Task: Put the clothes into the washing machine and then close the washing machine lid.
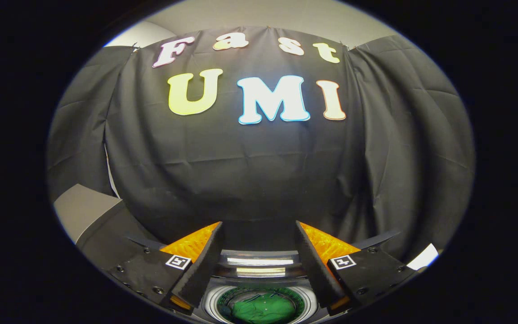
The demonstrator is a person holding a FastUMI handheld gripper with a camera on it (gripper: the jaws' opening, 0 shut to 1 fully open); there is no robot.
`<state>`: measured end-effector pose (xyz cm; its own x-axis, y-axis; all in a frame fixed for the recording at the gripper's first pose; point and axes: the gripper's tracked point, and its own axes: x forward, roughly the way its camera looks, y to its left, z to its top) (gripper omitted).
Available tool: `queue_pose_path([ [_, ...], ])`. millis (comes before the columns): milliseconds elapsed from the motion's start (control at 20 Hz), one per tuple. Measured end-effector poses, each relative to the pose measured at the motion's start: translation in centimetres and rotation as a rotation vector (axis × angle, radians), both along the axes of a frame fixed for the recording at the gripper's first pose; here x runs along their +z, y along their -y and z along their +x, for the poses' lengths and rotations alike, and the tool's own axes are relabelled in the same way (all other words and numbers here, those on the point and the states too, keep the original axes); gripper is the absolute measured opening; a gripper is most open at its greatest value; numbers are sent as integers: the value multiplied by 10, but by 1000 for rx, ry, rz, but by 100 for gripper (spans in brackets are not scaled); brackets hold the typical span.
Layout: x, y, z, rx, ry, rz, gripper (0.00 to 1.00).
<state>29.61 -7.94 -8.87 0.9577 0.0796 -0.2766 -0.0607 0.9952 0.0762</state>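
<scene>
The clothes (259, 308), a green bundle, lie inside the drum (259, 302) of the washer, low down and between your gripper's (259, 261) two fingers, under them rather than ahead of them. The bundle sits roughly centred in the round opening; a pale ring of the tub rim (211, 300) wraps it on both sides. No garment hangs over that rim as far as the frame shows, though the near part of the opening is cut off from sight, so check it. Judgement: loading looks done, and the lid step is what remains. Just beyond the drum, still between the fingers, two bright horizontal bars (259, 265) cross the gap; these read as the far edge of the washer top, perhaps the raised lid or its hinge line, but you cannot tell which from here. That is the relation the next move turns on: the lid should lie beyond the opening, farther out along the fingers' line, with its long axis running crosswise to them, left to right. So expect to reach forward and over, not down. Your fingers stand wide apart and hold nothing; the gap spans about the full drum mouth. They point mostly at the black cloth wall (259, 180), well above the washer, so the tool is pitched up relative to the work. A grey panel (83, 211) sits off to the left of the left finger, apart from the machine. Risk, as a guess: reaching for the lid with this pitch hides the contact point beneath the fingers.
</scene>
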Motion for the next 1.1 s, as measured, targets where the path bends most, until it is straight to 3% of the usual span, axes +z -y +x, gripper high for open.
queue_pose_path([
  [1100, -69, 1, -98, 11, -64, 30, 96],
])
